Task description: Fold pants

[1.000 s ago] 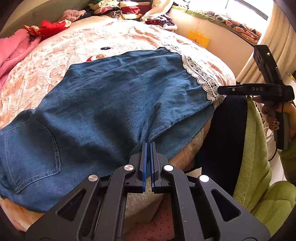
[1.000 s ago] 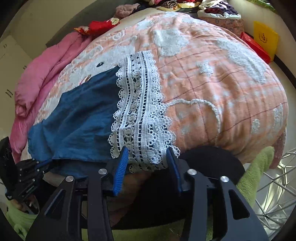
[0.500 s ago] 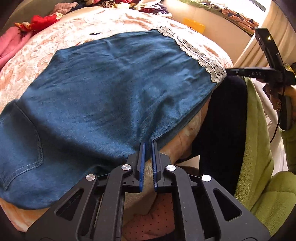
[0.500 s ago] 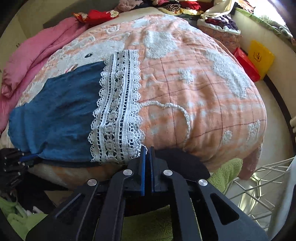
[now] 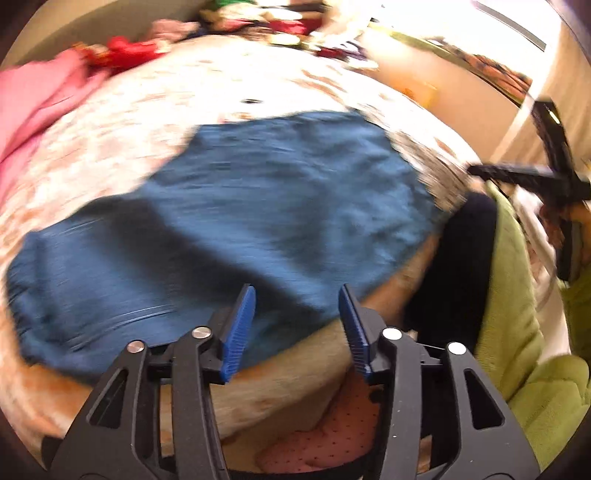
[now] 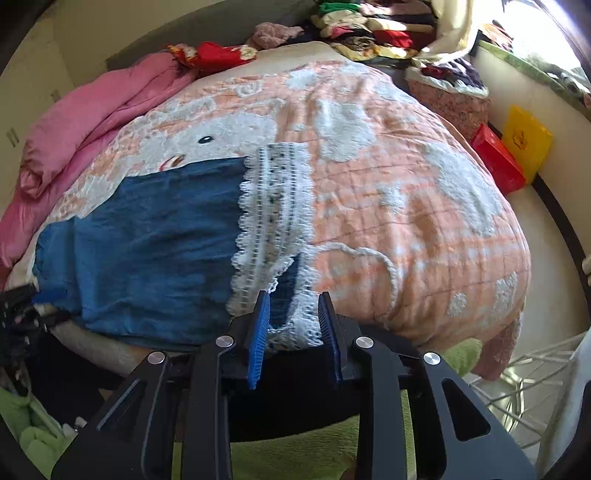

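Observation:
Blue denim pants (image 5: 258, 206) with a white lace hem (image 6: 269, 221) lie spread on the bed; they also show in the right wrist view (image 6: 147, 236). My left gripper (image 5: 297, 321) is open and empty at the near edge of the denim; this view is motion-blurred. My right gripper (image 6: 293, 332) is open, its fingers on either side of the near lace corner (image 6: 295, 325), where a flap is turned back showing denim. The right gripper shows at the right of the left wrist view (image 5: 532, 177), and the left gripper at the left edge of the right wrist view (image 6: 22, 310).
The bed has an orange and white quilt (image 6: 406, 206). A pink duvet (image 6: 92, 122) lies at the left. Piled clothes (image 6: 369, 29) sit at the far end. Red and yellow boxes (image 6: 509, 151) stand by the wall. A green garment (image 5: 517, 295) is at the near right.
Both grippers have opened from shut; the left let go of the denim edge. Both pulled back a little. The lace corner now lies turned back.

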The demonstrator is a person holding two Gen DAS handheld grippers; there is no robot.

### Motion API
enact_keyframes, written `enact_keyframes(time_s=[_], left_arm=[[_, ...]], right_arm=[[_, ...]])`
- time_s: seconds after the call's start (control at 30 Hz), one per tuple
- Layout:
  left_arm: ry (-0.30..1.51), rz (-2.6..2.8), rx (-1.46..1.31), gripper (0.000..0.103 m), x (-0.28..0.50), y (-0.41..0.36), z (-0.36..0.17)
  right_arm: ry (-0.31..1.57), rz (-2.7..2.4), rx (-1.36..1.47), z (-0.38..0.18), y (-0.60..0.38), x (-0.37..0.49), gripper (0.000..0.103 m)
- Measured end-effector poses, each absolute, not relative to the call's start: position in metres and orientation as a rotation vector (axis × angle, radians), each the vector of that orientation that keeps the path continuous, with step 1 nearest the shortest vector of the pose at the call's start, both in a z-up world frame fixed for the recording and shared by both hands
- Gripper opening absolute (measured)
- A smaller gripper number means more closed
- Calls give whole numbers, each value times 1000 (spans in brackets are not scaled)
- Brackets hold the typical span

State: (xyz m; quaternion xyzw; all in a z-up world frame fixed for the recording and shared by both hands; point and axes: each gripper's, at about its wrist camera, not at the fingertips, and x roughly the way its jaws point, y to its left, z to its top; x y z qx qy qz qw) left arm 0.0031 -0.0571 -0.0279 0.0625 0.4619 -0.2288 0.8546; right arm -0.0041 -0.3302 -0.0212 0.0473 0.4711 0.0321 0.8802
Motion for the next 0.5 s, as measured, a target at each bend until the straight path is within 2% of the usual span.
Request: enact_keyframes(time_s=[0.13, 0.2, 0.33, 0.4, 0.5], left_arm=[[953, -271, 64, 49, 14, -5, -22], [938, -153, 28, 61, 18, 24, -18], [892, -30, -46, 66, 18, 66, -7], [889, 31, -60, 80, 19, 81, -8], [930, 53, -119, 80, 22, 95, -17]], right_arm=[[954, 85, 61, -17, -316, 1, 39], [942, 74, 62, -15, -317, 2, 44], [936, 13, 98, -16, -334, -1, 45], [934, -13, 116, -16, -342, -3, 45], [934, 10, 131, -15, -344, -6, 45]])
